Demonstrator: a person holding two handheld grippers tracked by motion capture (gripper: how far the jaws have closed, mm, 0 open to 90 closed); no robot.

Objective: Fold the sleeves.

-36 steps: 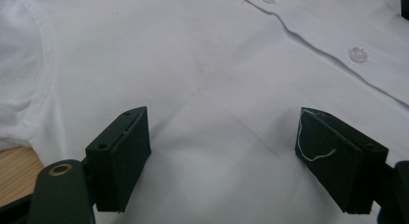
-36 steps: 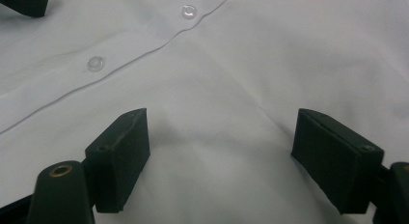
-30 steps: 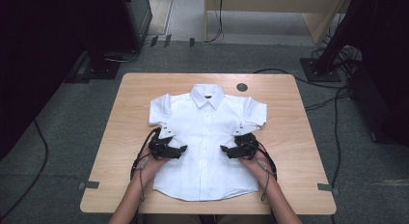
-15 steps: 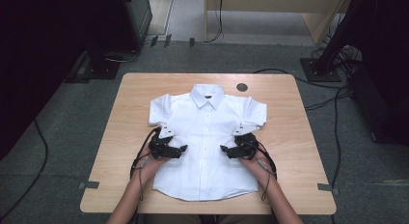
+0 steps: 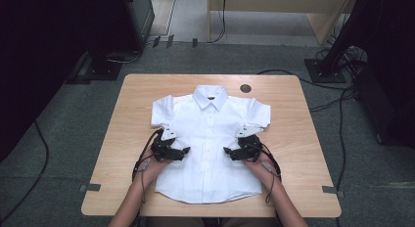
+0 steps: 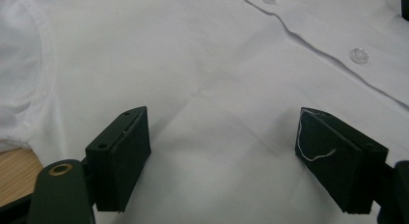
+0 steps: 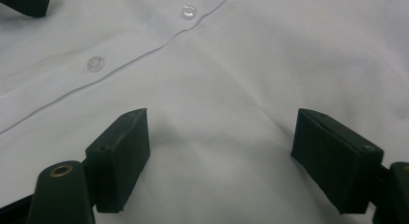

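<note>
A white short-sleeved shirt (image 5: 208, 139) lies flat and buttoned on the wooden table (image 5: 122, 119), collar towards the far edge. My left gripper (image 5: 185, 151) rests on the shirt's left half, pointing in at the button line. Opposite it, my right gripper (image 5: 227, 150) sits on the right half, also facing the middle. In the left gripper view the gripper (image 6: 219, 161) stands open over smooth white cloth (image 6: 202, 55), nothing pinched between the pads. The right gripper view shows that gripper (image 7: 219, 161) open the same way, with the button placket (image 7: 95, 63) running just beyond it.
A dark round grommet (image 5: 245, 88) sits in the table near the far edge, right of the collar. Bare wood lies on both sides of the shirt. Cables (image 5: 337, 104) trail over the grey floor around the table.
</note>
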